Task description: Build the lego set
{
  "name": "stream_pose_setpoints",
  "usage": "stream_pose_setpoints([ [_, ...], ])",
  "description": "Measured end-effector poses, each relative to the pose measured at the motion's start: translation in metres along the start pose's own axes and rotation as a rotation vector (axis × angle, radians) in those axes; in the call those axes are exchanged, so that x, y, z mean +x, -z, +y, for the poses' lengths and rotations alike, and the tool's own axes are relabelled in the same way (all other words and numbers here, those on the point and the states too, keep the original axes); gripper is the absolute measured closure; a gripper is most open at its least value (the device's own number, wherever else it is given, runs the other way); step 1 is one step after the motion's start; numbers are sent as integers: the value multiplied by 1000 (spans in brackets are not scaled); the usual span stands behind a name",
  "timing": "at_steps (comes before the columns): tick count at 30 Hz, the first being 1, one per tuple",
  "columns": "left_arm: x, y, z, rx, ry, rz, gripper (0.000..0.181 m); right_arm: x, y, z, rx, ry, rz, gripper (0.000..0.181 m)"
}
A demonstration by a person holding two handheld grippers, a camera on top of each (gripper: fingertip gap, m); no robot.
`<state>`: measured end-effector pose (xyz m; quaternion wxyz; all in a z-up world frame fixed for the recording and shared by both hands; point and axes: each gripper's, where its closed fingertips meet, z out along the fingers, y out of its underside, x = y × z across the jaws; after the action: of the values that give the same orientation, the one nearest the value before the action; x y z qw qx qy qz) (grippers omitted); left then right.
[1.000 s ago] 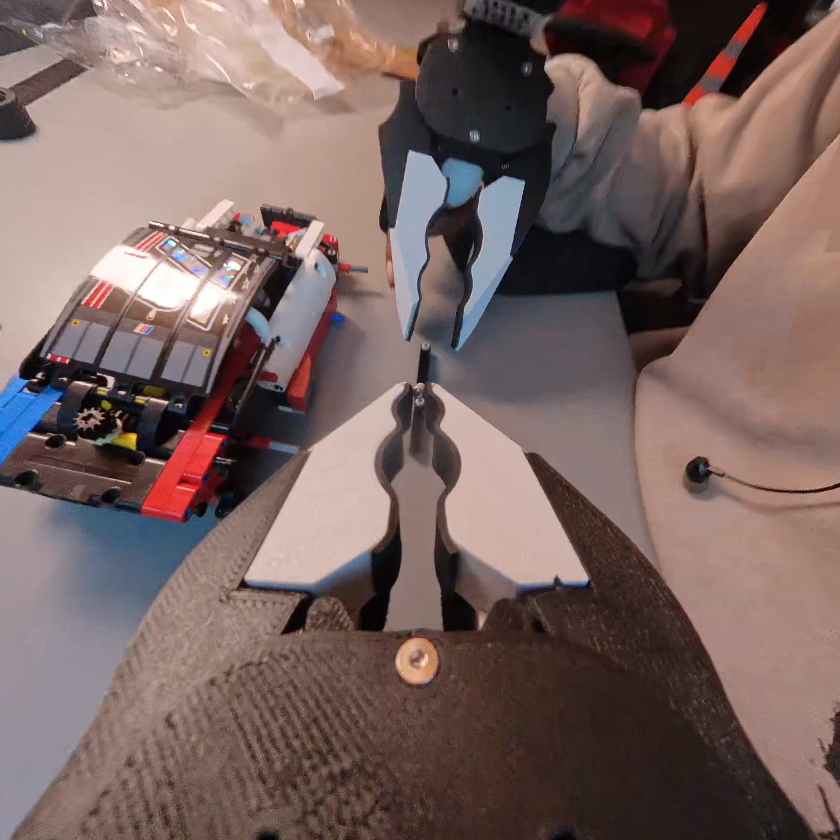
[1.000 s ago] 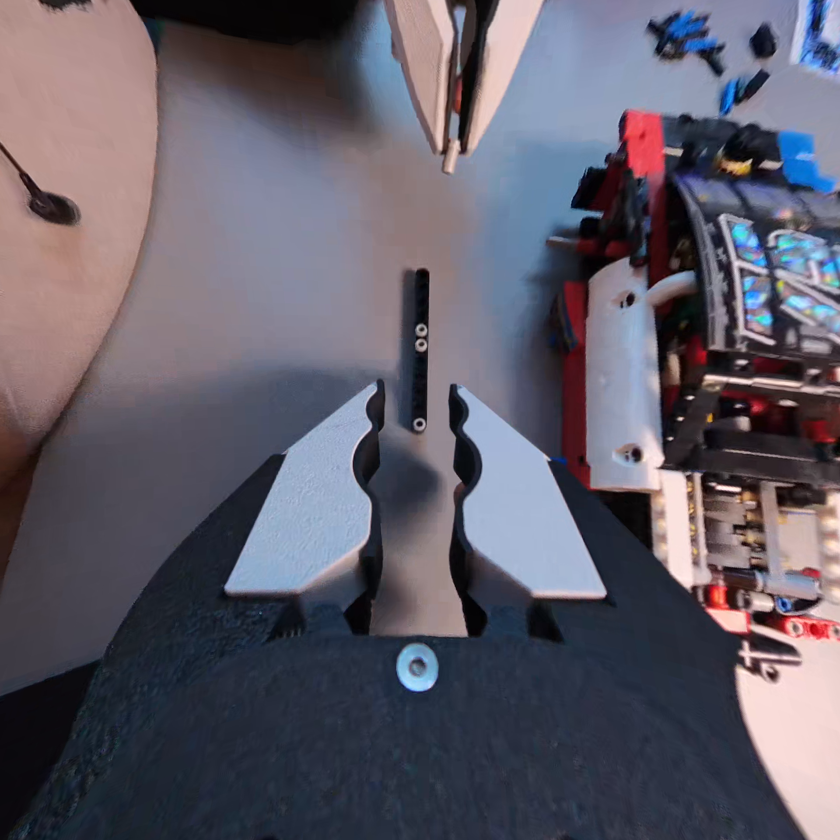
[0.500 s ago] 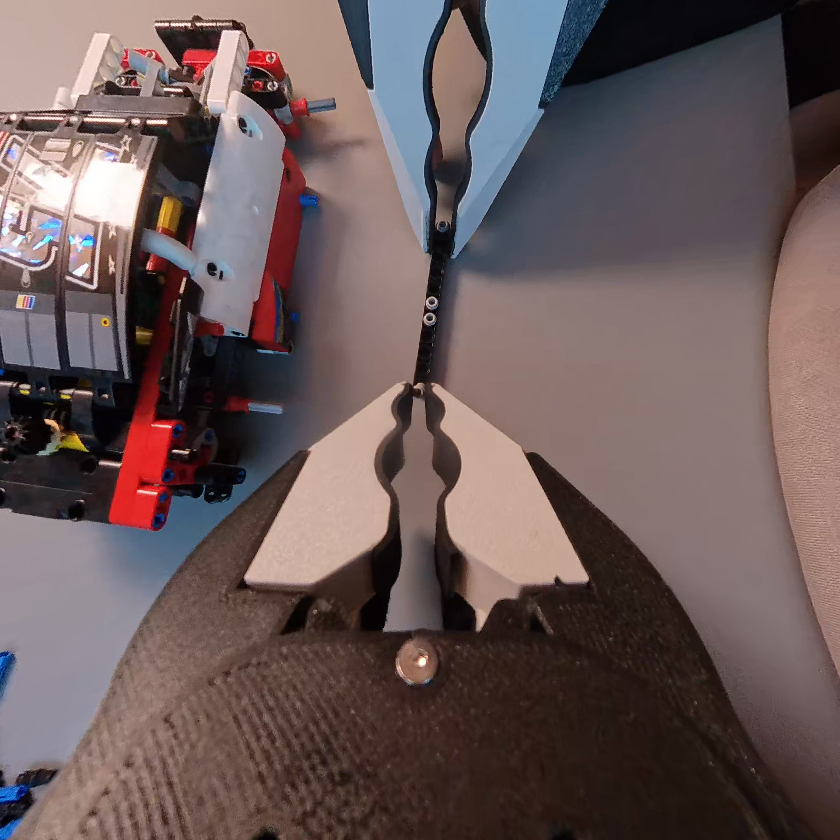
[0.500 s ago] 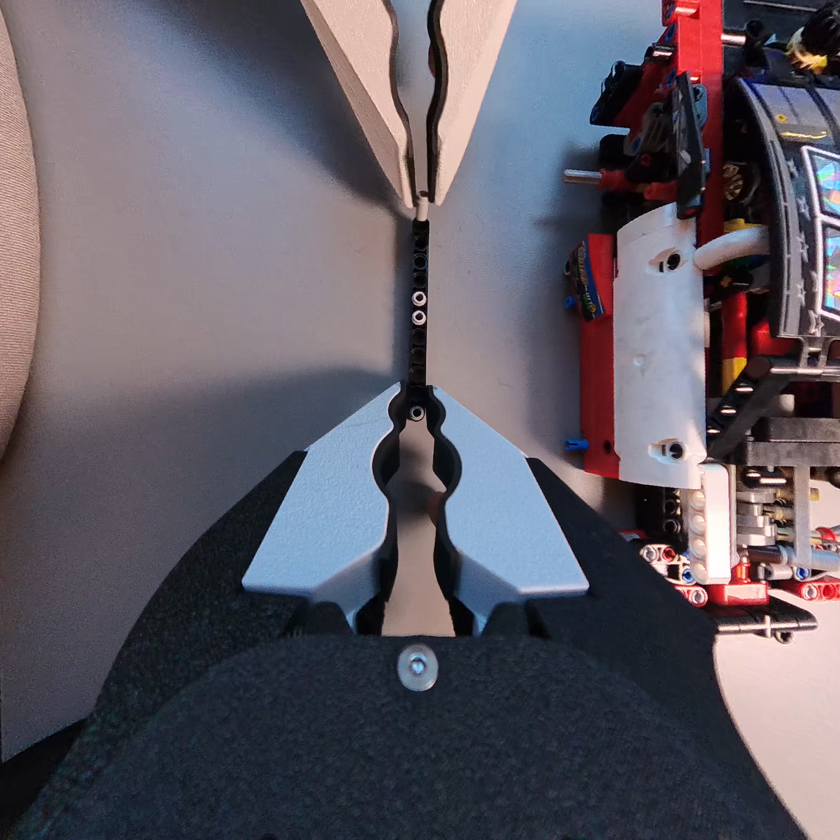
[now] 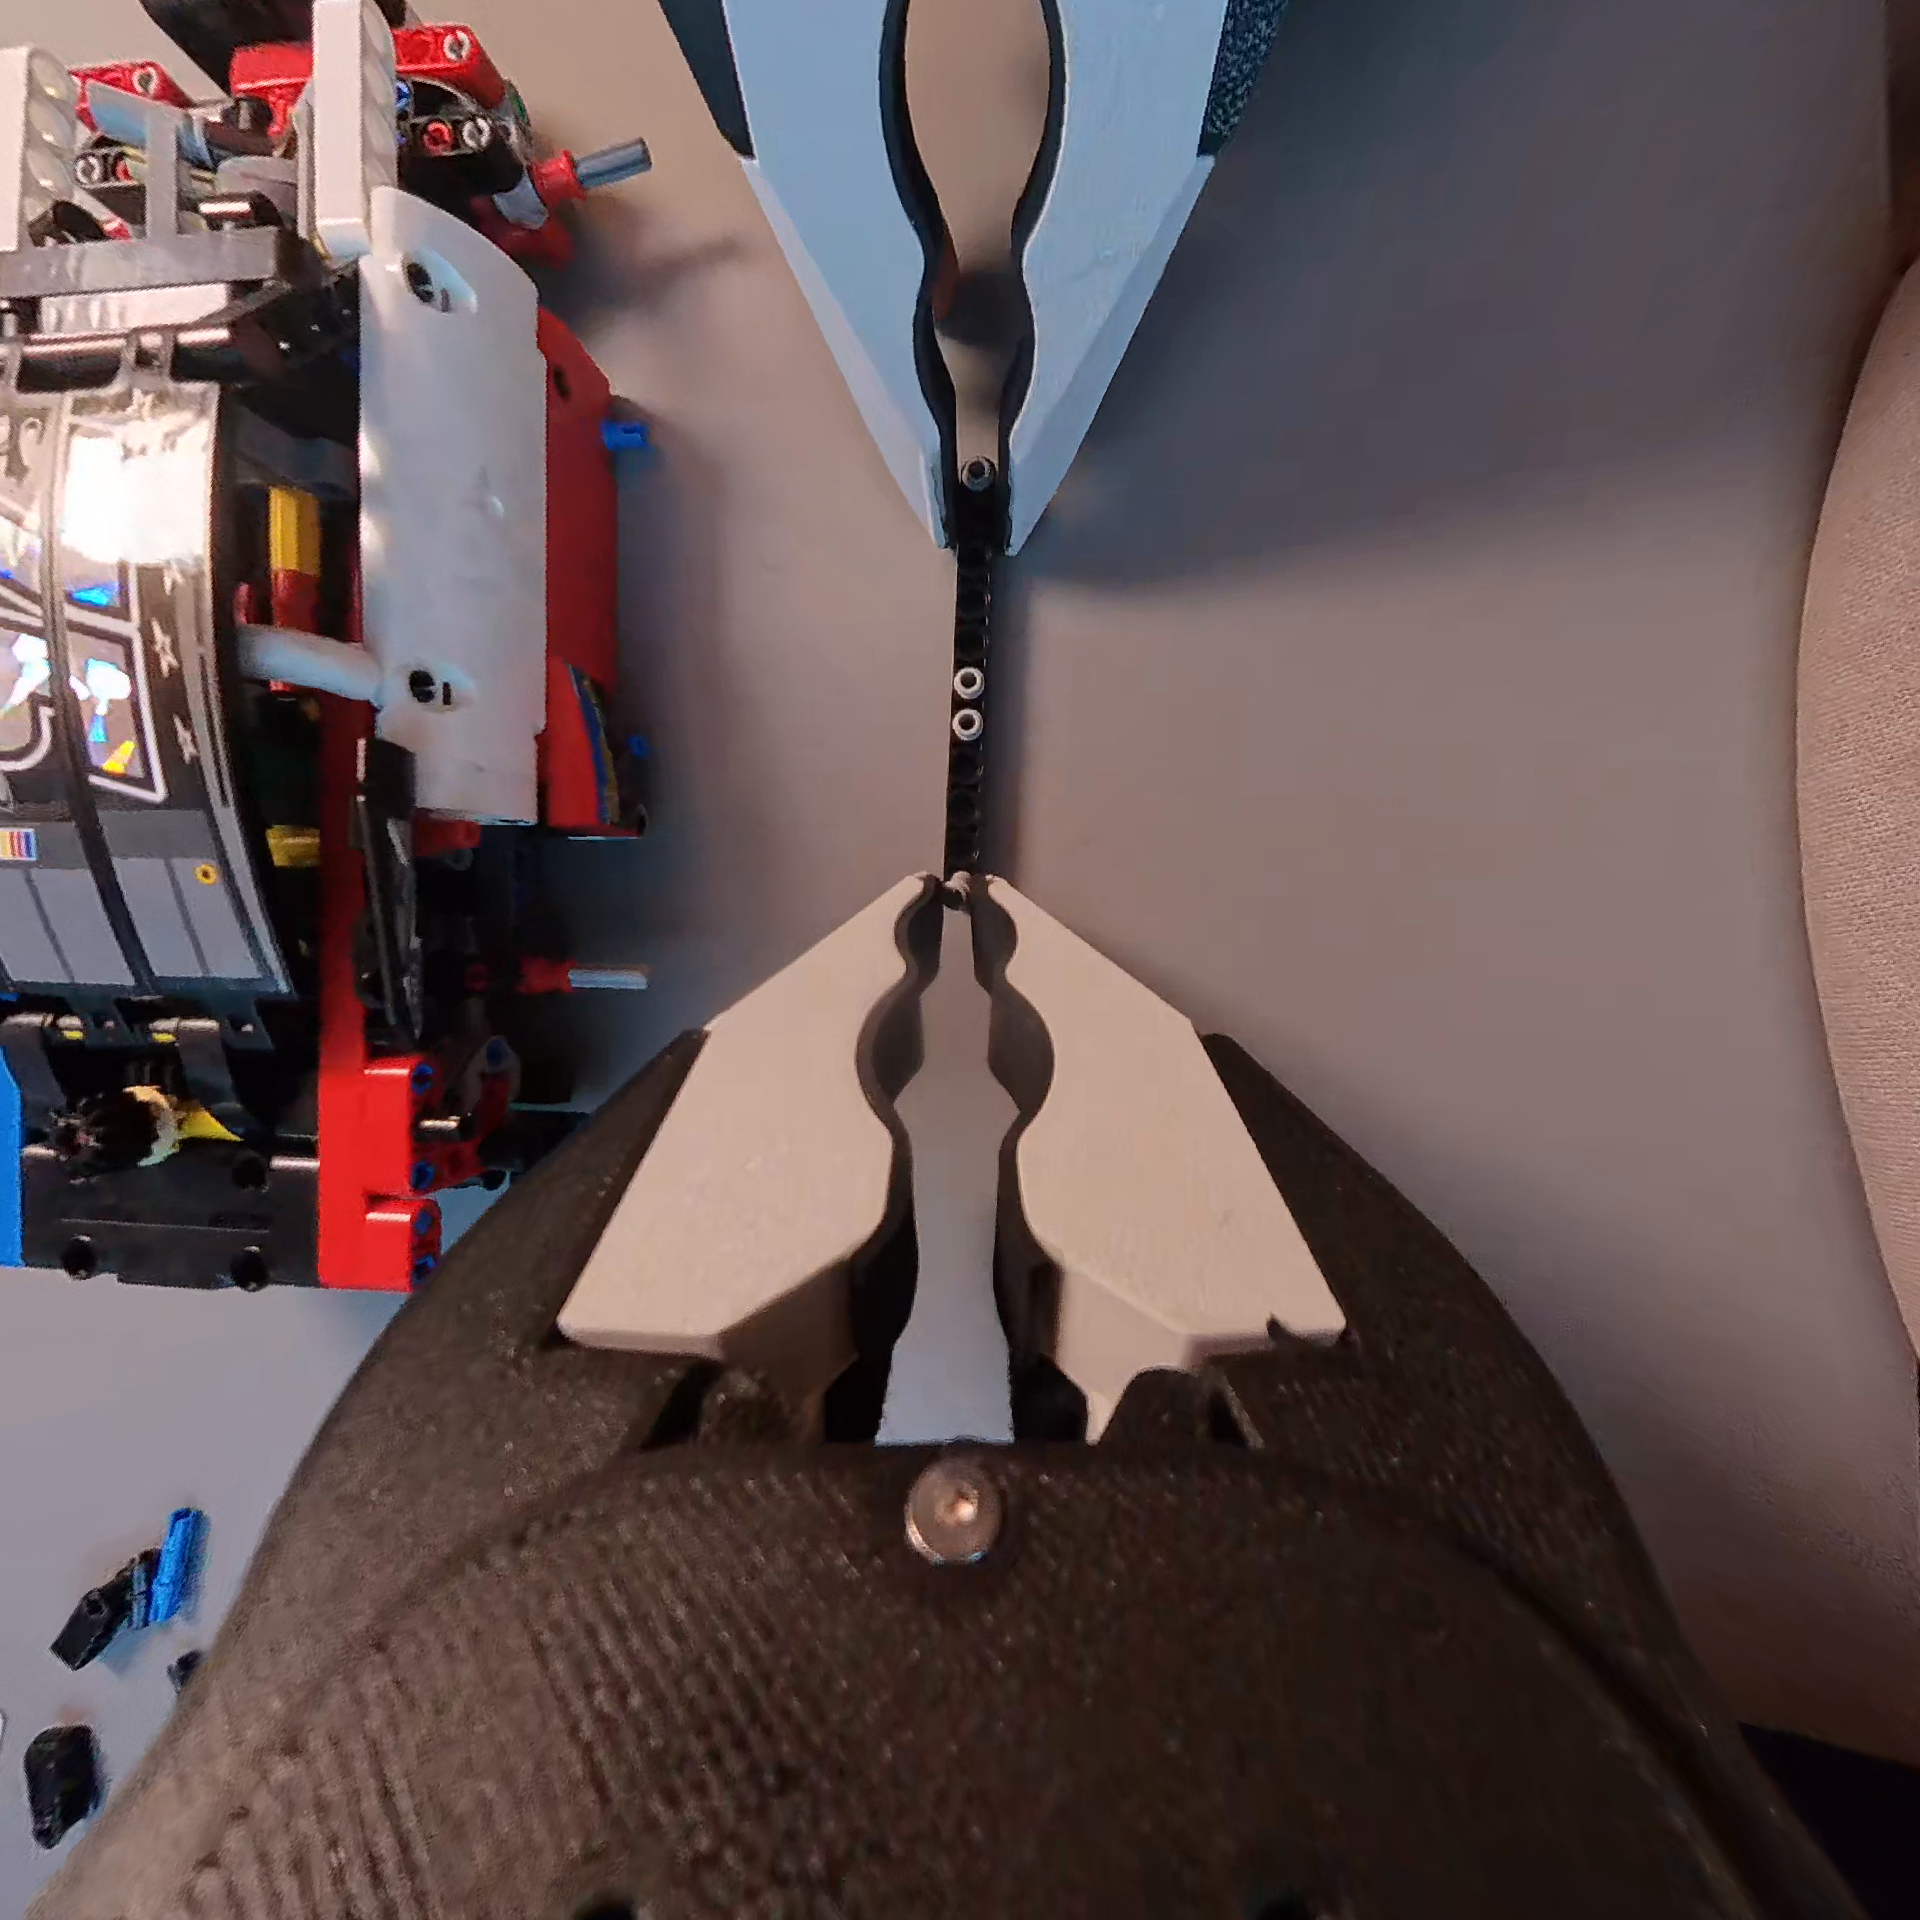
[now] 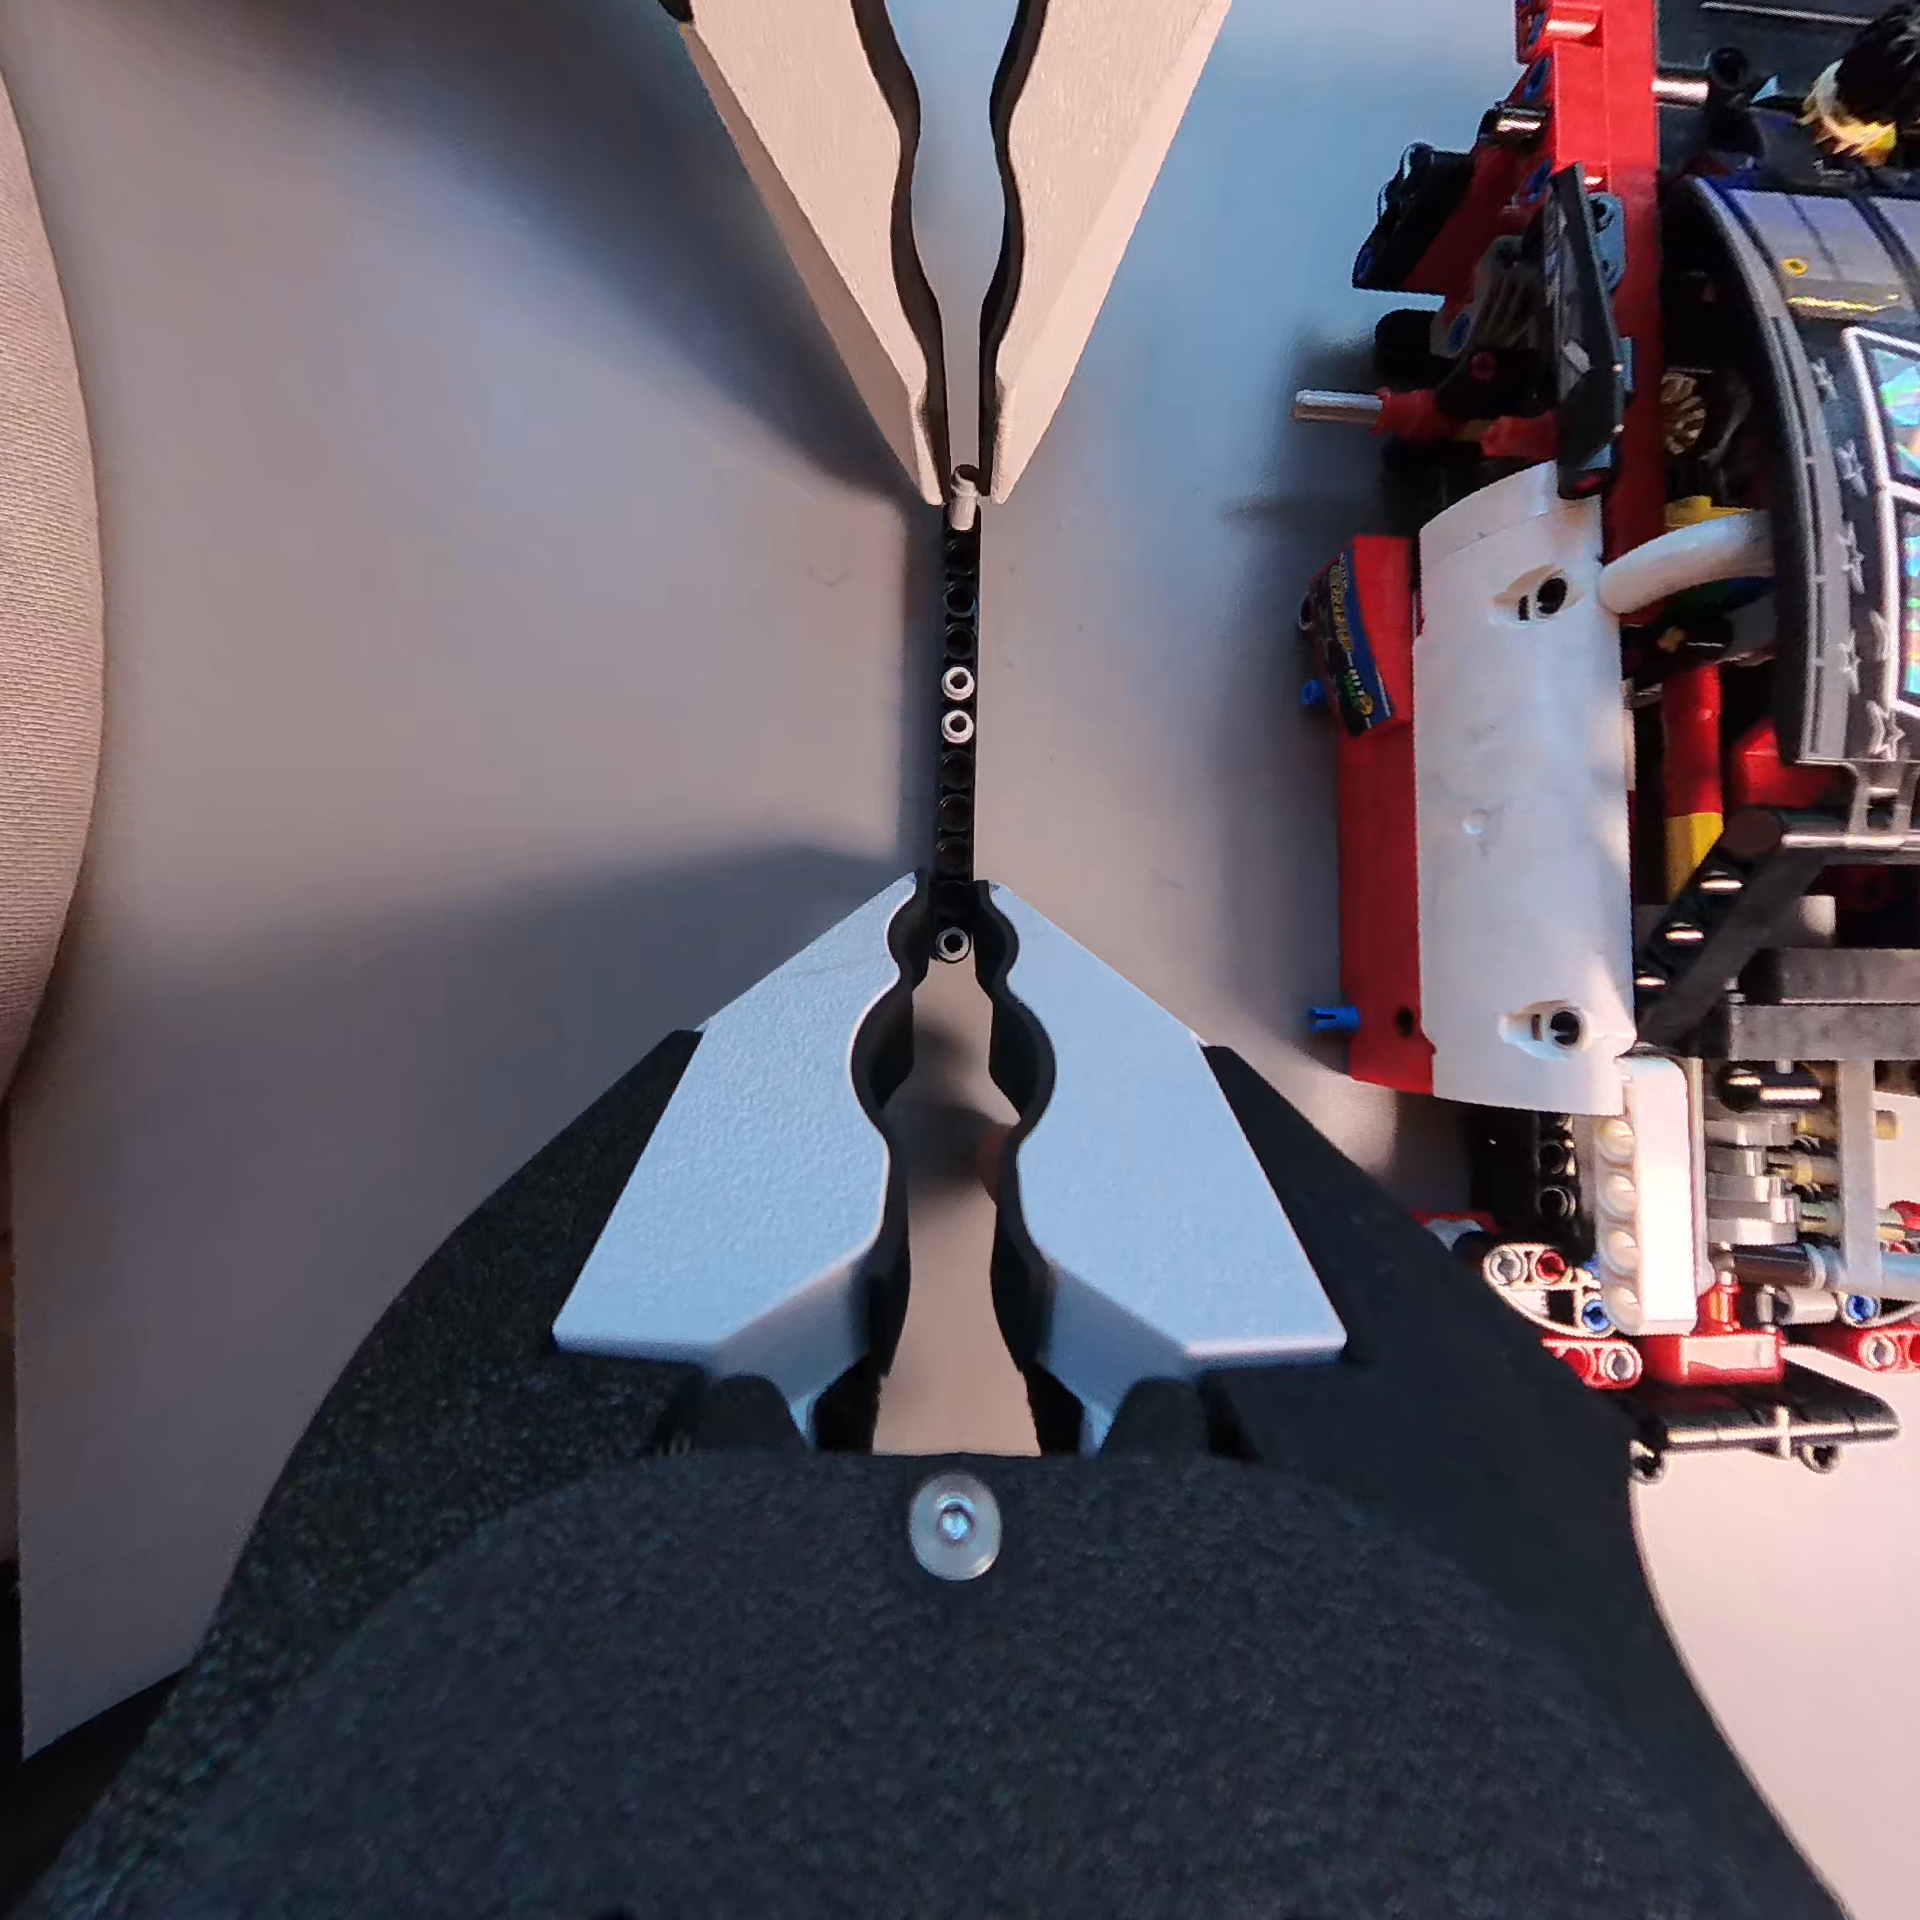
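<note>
while both claws pinch it, black beam (image 6: pixel 957 717) spans them.

grey table (image 5: pixel 1403 727), lego car (image 5: pixel 312 727), loose blue and black pieces (image 5: pixel 135 1600)

Soft shadows; sharp; wide-angle edge distortion

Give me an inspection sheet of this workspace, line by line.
Surface: grey table, mostly bare.
Job's things: black beam held between both claws; pale pin at its far end; part-built car beside it.
Clutter: loose blue and black pieces.
Grippers: left claw shut on the pale pin; right claw shut on the beam's other end.
Cables: nothing seen.
Surroundings: beige fabric at the edge.
</note>
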<state>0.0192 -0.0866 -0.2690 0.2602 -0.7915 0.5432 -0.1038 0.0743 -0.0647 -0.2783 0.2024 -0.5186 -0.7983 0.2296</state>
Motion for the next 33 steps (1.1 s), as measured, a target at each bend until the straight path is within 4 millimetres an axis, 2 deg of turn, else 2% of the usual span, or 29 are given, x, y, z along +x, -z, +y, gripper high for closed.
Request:
stream_pose_setpoints([
  [7,0,-2,3,-111,-111,-27,178,-1,1,1,6,-7,-7,177],
  [20,0,-3,-2,-282,-199,86,178,-1,0,0,38,-19,-17,177],
  [27,3,-6,-2,-246,-164,109,178,-1,0,0,57,-19,-16,177],
  [33,4,-3,-4,-59,-22,130,178,-2,1,0,61,-9,-10,177],
])
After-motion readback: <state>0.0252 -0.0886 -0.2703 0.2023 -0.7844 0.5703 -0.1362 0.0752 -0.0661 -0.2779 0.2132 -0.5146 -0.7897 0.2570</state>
